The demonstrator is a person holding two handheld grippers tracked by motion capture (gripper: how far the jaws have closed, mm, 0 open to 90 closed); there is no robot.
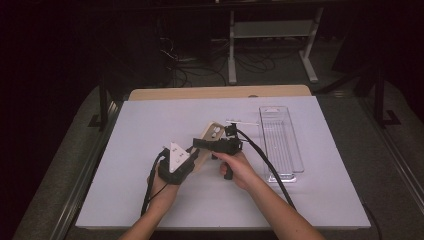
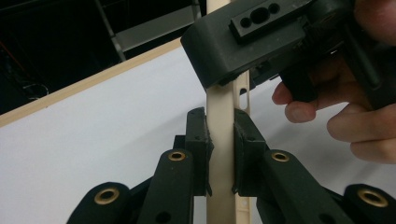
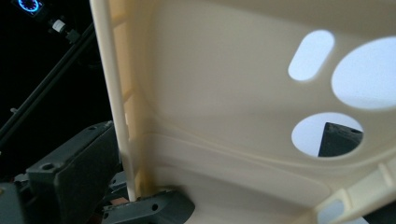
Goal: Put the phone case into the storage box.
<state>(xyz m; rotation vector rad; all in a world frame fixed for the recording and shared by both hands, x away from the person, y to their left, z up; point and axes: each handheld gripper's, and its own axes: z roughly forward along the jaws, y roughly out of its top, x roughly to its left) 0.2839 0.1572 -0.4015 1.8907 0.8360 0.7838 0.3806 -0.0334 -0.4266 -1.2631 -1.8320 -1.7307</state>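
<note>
A beige phone case [image 1: 209, 136] is held up over the white table top [image 1: 150, 125], between both grippers. My left gripper [image 2: 221, 140] is shut on the case's [image 2: 219, 121] thin side edge, one pad on each side. My right gripper [image 1: 220, 143] comes in from the right and is shut on the case higher up. One of its jaws lies on the case's hollow inside [image 3: 224, 93]. The other jaw stands behind the case and shows through a round camera hole. In the left gripper view the right gripper's body [image 2: 252, 42] and the hand's fingers [image 2: 317, 107] are close above.
A clear plastic bin [image 1: 280, 142] lies lengthwise on the table's right part, just right of my right hand. A small white piece [image 1: 235, 121] lies beside the bin's far left corner. Beyond the table's far wooden edge [image 1: 220, 92] are a metal frame and cables on the dark floor.
</note>
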